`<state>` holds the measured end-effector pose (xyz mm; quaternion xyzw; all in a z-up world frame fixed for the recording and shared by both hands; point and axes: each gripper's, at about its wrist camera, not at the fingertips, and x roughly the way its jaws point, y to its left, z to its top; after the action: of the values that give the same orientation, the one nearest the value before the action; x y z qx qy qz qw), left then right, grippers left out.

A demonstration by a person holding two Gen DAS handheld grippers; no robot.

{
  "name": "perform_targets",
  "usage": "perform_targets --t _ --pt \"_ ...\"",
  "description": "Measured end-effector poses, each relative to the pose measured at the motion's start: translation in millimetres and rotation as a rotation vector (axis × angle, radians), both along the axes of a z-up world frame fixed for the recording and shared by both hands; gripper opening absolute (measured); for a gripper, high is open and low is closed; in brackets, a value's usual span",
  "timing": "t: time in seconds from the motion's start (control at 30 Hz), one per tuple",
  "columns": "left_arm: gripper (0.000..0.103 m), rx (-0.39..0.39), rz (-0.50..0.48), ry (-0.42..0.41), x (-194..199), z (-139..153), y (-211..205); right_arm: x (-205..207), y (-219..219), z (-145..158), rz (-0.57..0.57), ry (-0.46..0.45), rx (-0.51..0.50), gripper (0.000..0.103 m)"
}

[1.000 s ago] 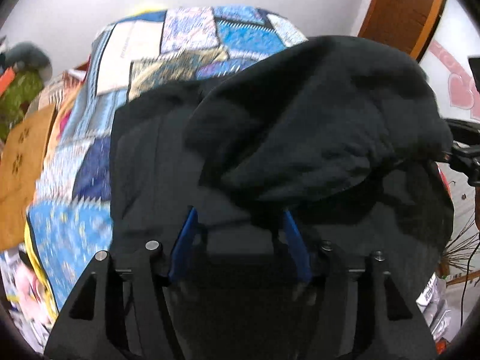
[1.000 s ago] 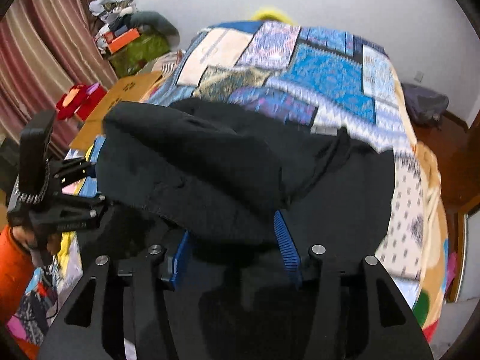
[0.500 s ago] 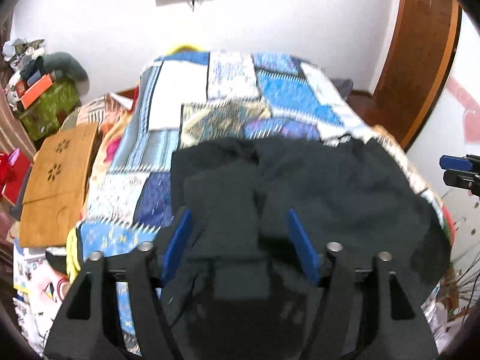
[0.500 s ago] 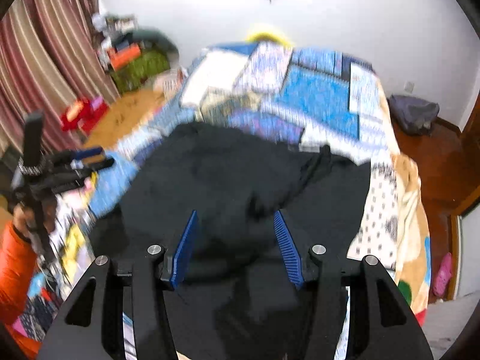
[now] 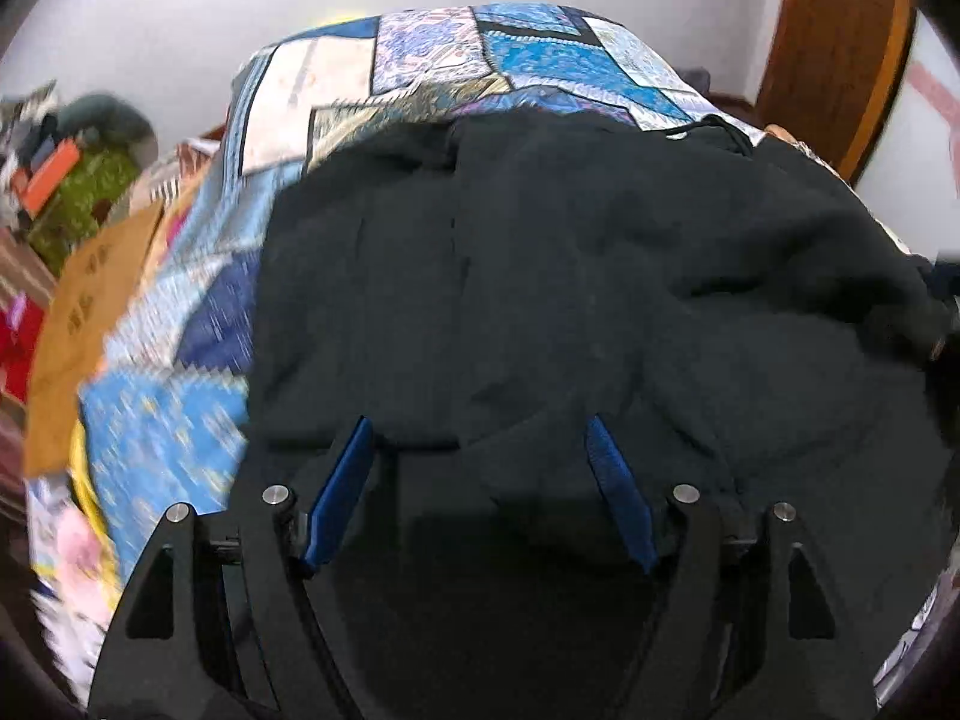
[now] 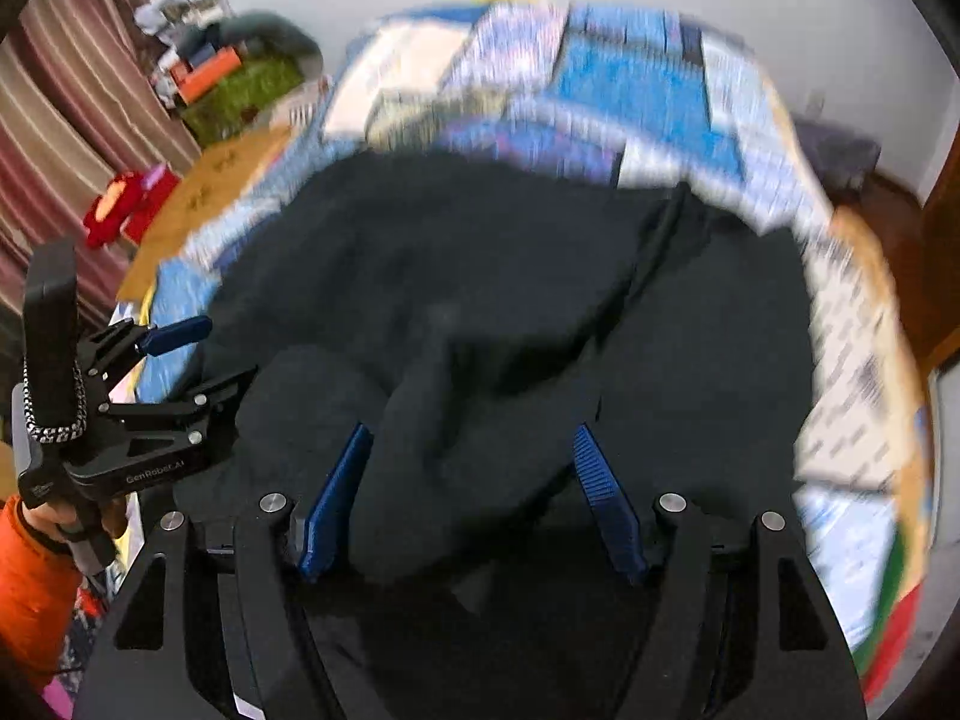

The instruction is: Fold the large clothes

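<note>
Left wrist view: the left claw is released, its jaws opening, with the black garment lying between the blue pads but unpressed. The garment lies on the patchwork bed.

Right wrist view (blurred): the right claw is likewise released and opening over a bunched fold of garment.

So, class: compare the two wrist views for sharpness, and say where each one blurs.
Left wrist view: the quilt and black garment are fairly sharp mid-frame, smearing only at the left edge. Right wrist view: motion blur streaks the quilt; the left tool stays crisp.
</note>
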<state>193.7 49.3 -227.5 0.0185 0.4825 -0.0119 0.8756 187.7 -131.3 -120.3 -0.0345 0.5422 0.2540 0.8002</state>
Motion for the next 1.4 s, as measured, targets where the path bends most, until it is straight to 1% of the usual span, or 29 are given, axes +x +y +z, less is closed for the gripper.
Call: perform_targets --t 0.03,0.07,0.13,0.2,0.23,0.3,0.4,0.5,0.6,0.67,0.7,0.73,0.8,0.83,0.9,0.97,1.0,1.03,1.07,1.13,1.2,1.27,1.4 --pt "0.083 -0.024 0.023 -0.002 -1 -2 5 0 -2 -6 0.002 0.022 -0.011 0.07" --pt "0.086 -0.054 0.051 0.01 -2 -4 11 -2 -2 -13 0.014 0.032 -0.02 0.07" --pt "0.086 -0.128 0.072 0.04 -1 -5 22 -4 -3 -8 0.038 0.018 -0.026 0.07" --pt "0.086 -0.171 0.088 0.056 1 -3 29 -1 -3 -2 0.04 0.041 -0.026 0.07" --pt "0.086 -0.176 0.095 0.052 1 1 33 2 -5 3 0.034 0.051 -0.011 0.07" --pt "0.086 -0.168 0.108 0.027 1 13 40 6 -12 17 0.021 0.034 0.022 0.07" --pt "0.086 -0.16 0.147 -0.04 3 39 62 9 -22 36 -0.001 -0.022 0.062 0.07" --pt "0.086 -0.157 0.194 -0.088 7 57 88 16 -45 61 -0.063 -0.09 0.107 0.07" --pt "0.086 -0.182 0.266 -0.097 13 63 123 25 -68 73 -0.133 -0.123 0.144 0.07" --pt "0.086 -0.207 0.299 -0.081 18 56 143 34 -84 77 -0.185 -0.134 0.159 0.072" --pt "0.086 -0.21 0.308 -0.068 19 51 150 37 -93 76 -0.212 -0.134 0.157 0.074" --pt "0.086 -0.217 0.326 -0.045 19 44 157 41 -104 73 -0.249 -0.131 0.149 0.075" --pt "0.086 -0.271 0.345 0.008 24 26 167 46 -115 62 -0.295 -0.112 0.136 0.075" --pt "0.086 -0.319 0.344 0.043 27 14 171 48 -120 57 -0.309 -0.095 0.139 0.075" --pt "0.086 -0.413 0.34 0.099 31 -7 175 56 -132 41 -0.341 -0.031 0.154 0.075" --pt "0.086 -0.474 0.339 0.134 35 -22 175 63 -140 19 -0.372 0.056 0.173 0.075" --pt "0.086 -0.49 0.348 0.143 37 -27 175 65 -142 12 -0.373 0.091 0.185 0.075" --pt "0.086 -0.513 0.357 0.148 40 -32 175 68 -142 -1 -0.361 0.154 0.209 0.075" --pt "0.086 -0.54 0.355 0.149 42 -35 175 70 -143 -8 -0.355 0.187 0.228 0.075" --pt "0.086 -0.604 0.334 0.16 48 -41 174 71 -144 -15 -0.351 0.221 0.254 0.075" --pt "0.086 -0.656 0.314 0.175 55 -47 171 74 -141 -16 -0.339 0.218 0.272 0.075" --pt "0.086 -0.679 0.297 0.192 64 -52 168 78 -138 -18 -0.331 0.228 0.299 0.075" --pt "0.086 -0.642 0.261 0.197 77 -52 156 94 -134 -31 -0.337 0.268 0.349 0.076"
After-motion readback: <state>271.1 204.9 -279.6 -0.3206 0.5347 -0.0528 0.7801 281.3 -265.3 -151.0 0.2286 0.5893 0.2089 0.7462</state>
